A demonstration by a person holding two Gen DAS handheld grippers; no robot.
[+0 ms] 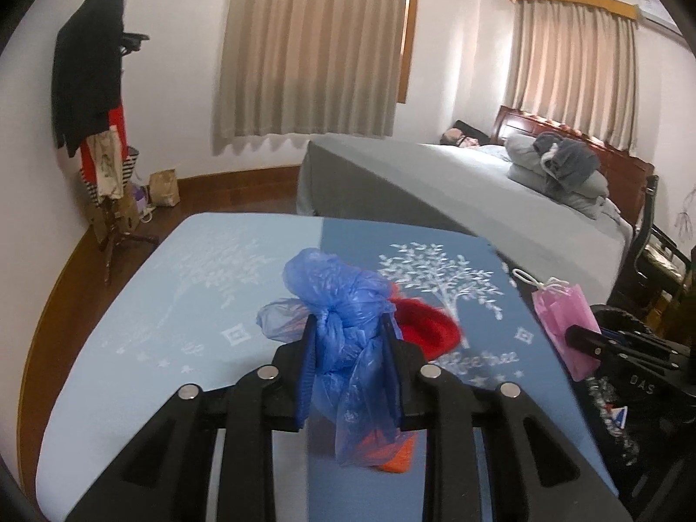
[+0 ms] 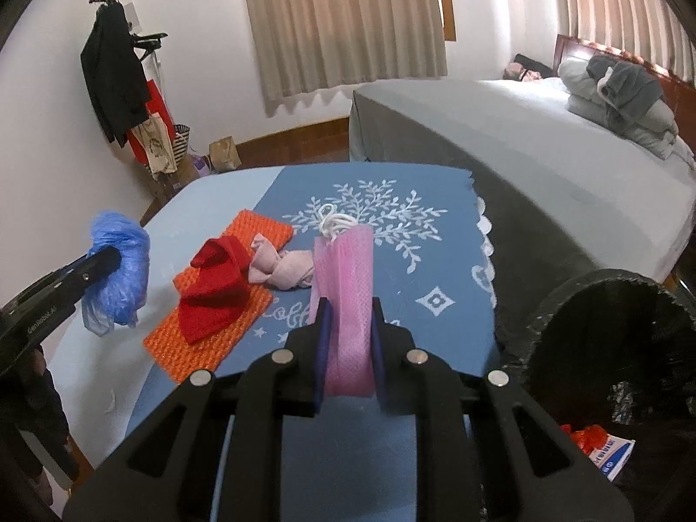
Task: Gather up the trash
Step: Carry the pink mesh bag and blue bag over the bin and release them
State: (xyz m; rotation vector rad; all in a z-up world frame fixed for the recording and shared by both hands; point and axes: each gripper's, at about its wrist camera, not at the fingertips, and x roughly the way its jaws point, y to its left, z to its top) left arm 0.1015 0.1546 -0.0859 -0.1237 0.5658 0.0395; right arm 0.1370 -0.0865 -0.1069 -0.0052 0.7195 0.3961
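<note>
- At the far left, our left gripper (image 1: 350, 326) is closed on a crumpled blue plastic bag (image 1: 335, 300), held clear above the table (image 1: 130, 326). The bag bulges out past both pads; it looks featherlight, soft and slippery, so we judge a pinch across the bunched middle safest.
- Next on the table lies an orange bubble-wrap sheet (image 2: 191, 348) with a folded red cloth (image 2: 217, 287) on top. Both look limp and light; we would take each by an edge or a fold.
- Just beside them sits a small pink cloth bundle (image 2: 282, 272), soft and loosely twisted.
- Toward the middle, our right gripper (image 2: 348, 326) is shut tight on a pink mesh pouch (image 2: 346, 269) with a white cord loop (image 2: 332, 222). The pouch stands upright between the pads, off the table. It seems flimsy and thin, gripped near its lower end.
- At the far right, a black-lined bin (image 2: 609, 348) stands beside the table, with scraps already inside.
</note>
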